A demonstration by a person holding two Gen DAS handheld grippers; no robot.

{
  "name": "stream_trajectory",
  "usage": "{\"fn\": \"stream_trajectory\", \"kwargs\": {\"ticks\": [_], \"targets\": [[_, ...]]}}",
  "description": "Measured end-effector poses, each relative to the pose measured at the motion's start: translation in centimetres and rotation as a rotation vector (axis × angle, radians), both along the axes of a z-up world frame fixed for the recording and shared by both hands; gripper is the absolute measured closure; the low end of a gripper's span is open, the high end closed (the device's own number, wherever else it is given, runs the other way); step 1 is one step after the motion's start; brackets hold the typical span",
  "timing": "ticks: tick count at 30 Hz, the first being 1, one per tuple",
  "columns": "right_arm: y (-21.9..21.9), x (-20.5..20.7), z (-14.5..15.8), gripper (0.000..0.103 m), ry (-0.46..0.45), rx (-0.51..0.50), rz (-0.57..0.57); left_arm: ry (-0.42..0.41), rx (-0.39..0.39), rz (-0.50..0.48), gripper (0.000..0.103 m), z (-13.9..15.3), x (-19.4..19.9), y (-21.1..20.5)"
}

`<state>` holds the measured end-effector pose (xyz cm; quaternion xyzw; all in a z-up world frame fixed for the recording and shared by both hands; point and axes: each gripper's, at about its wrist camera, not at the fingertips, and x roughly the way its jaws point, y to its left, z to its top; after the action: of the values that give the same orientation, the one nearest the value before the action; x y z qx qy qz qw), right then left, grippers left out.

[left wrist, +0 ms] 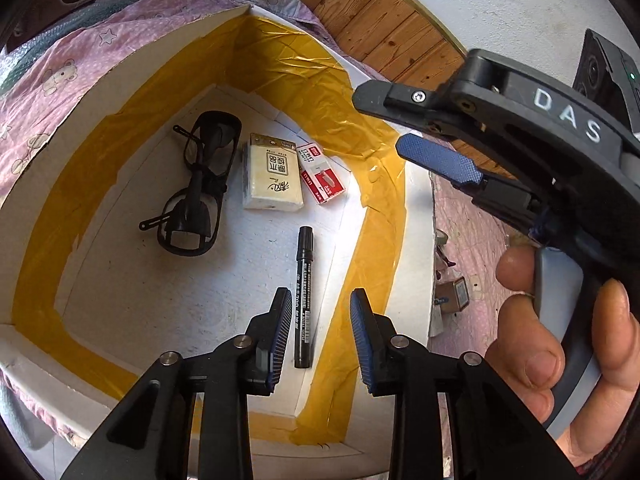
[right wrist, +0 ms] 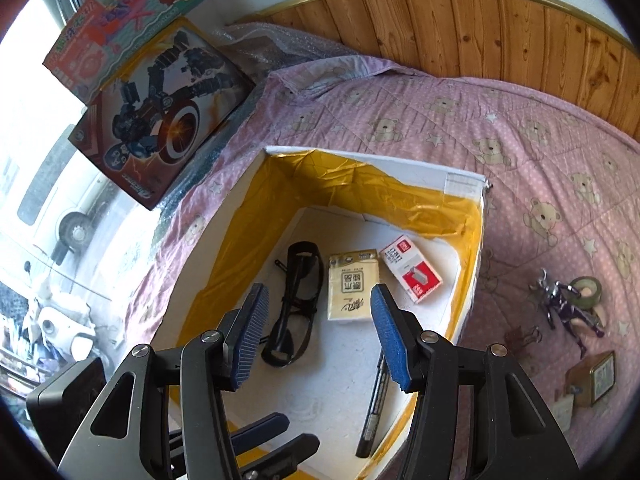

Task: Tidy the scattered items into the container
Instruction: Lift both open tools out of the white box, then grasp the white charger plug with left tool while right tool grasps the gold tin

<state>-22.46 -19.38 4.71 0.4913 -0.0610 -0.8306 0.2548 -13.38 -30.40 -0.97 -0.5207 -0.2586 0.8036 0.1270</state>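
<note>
A white foam box (left wrist: 418, 220) (right wrist: 360, 160) lined with yellow tape sits on a pink bedspread. On its floor lie black glasses (left wrist: 200, 184) (right wrist: 298, 304), a tissue pack (left wrist: 272, 172) (right wrist: 352, 284), a red-and-white staple box (left wrist: 320, 178) (right wrist: 412, 270) and a black marker (left wrist: 304, 296) (right wrist: 374, 404). My left gripper (left wrist: 322, 330) (right wrist: 298, 432) hangs open over the marker, holding nothing. The right gripper (right wrist: 320, 332) (left wrist: 404, 128), held by a hand (left wrist: 560, 340), is open and empty above the box. Outside the box lie a purple figure (right wrist: 568, 306), a tape roll (right wrist: 586, 290) and a small brown box (right wrist: 592, 376) (left wrist: 454, 294).
The pink bear-print bedspread (right wrist: 480, 120) stretches right of the box. Two toy cartons (right wrist: 160, 112) and bubble wrap (right wrist: 272, 46) lie beyond its far left corner. A wood-panelled wall (right wrist: 500, 28) runs behind. A small dark clip (right wrist: 522, 336) lies near the box's right wall.
</note>
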Motion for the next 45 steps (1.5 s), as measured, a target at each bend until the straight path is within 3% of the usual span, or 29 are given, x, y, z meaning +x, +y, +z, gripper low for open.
{"fn": "stream_trajectory", "kwargs": {"ticks": [13, 23, 28, 37, 45], "targets": [[4.5, 9.4, 2.6, 0.046, 0.084, -0.098, -0.062, 0.083, -0.148, 0.011, 0.069, 3.5, 4.8, -1.6], [8.5, 15.8, 4.1, 0.046, 0.151, -0.123, -0.105, 0.158, -0.191, -0.075, 0.069, 7.1, 9.8, 2.1], [11.0, 17.6, 4.2, 0.046, 0.154, -0.141, -0.144, 0.179, -0.207, -0.118, 0.064, 8.4, 11.9, 4.3], [17.3, 19.4, 2.1, 0.046, 0.122, -0.172, -0.231, 0.152, -0.236, -0.237, 0.063, 7.8, 12.1, 10.3], [23.6, 17.8, -1.6, 0.046, 0.049, -0.201, -0.346, 0.107, -0.278, -0.360, 0.061, 5.5, 10.5, 16.2]]}}
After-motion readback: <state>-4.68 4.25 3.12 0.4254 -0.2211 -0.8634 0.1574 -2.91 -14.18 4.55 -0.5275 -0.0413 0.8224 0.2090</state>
